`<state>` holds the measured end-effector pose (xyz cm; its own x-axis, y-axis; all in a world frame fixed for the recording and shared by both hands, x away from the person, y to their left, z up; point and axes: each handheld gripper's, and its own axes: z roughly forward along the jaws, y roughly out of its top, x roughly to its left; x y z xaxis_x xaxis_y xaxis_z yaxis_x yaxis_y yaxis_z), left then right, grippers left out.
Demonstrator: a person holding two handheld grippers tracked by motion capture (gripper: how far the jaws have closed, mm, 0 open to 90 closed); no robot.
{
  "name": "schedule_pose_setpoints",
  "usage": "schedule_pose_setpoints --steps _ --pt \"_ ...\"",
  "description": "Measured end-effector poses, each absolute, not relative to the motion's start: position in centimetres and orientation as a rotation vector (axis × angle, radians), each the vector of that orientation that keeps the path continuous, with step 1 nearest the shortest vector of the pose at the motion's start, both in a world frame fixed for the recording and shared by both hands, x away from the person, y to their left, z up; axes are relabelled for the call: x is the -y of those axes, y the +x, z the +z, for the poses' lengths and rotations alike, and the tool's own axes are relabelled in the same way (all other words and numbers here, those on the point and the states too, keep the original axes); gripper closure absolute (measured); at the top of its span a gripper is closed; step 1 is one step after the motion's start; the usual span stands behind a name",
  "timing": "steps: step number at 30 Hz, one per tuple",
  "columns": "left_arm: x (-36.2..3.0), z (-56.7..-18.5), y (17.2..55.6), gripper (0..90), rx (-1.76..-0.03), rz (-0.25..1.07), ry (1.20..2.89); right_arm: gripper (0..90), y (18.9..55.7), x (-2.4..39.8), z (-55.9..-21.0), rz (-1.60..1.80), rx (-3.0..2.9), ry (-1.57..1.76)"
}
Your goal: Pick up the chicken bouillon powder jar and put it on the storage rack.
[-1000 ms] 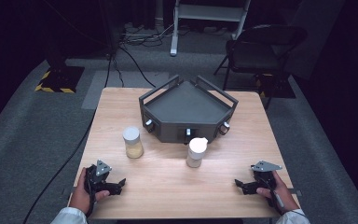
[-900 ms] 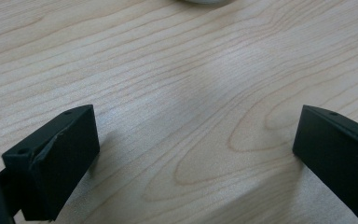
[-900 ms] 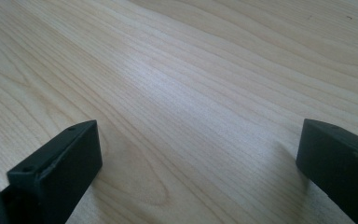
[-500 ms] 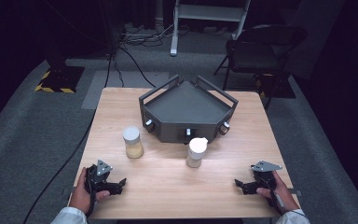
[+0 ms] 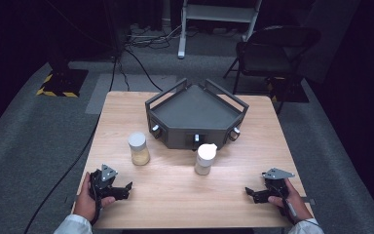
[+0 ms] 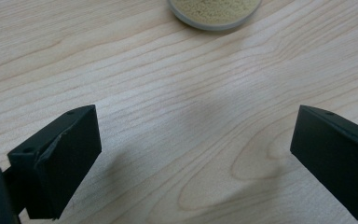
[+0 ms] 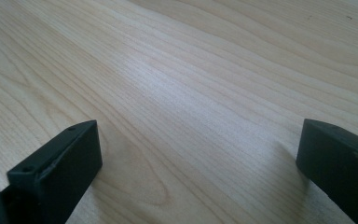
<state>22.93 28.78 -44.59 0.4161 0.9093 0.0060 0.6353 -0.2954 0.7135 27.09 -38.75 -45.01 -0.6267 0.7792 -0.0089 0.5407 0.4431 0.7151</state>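
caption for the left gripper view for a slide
Open left gripper over the light wooden table, facing a clear jar of yellow grains.

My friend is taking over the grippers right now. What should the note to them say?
Left gripper: open, holding nothing, low at the table's near left edge.
Right gripper: open, holding nothing, low at the near right edge.
Jar of yellow grains: upright with its lid on, ahead of the left gripper.
White bottle: upright near the middle, in front of the dark tray.
Done: nothing gripped yet.
Left: probably reaching for the jar and bottle.
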Motion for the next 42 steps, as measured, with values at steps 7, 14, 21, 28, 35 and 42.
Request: schedule_pose_setpoints --steps 7,14,21,28,35,42 --pt "-28.5 -44.1 22.8 1.5 -1.301 0.584 1.993 0.0 27.1 38.7 -45.0 0.988 -2.362 1.126" --pt "-28.1 -43.6 23.0 1.3 -1.292 0.603 1.970 0.0 27.1 38.7 -45.0 0.988 -2.362 1.126" --pt "-28.0 -43.3 23.1 1.3 -1.280 0.613 1.952 0.0 27.1 38.7 -45.0 0.988 -2.362 1.126" --pt "-27.9 -43.0 23.2 1.2 -1.279 0.626 1.927 0.0 27.1 38.7 -45.0 0.988 -2.362 1.126" --pt "-27.7 -42.7 23.5 1.2 -1.264 0.641 1.926 0.0 27.1 38.7 -45.0 0.988 -2.362 1.126" --pt "-27.4 -42.3 23.9 1.2 -1.248 0.645 1.910 0.0 27.1 38.7 -45.0 0.988 -2.362 1.126"
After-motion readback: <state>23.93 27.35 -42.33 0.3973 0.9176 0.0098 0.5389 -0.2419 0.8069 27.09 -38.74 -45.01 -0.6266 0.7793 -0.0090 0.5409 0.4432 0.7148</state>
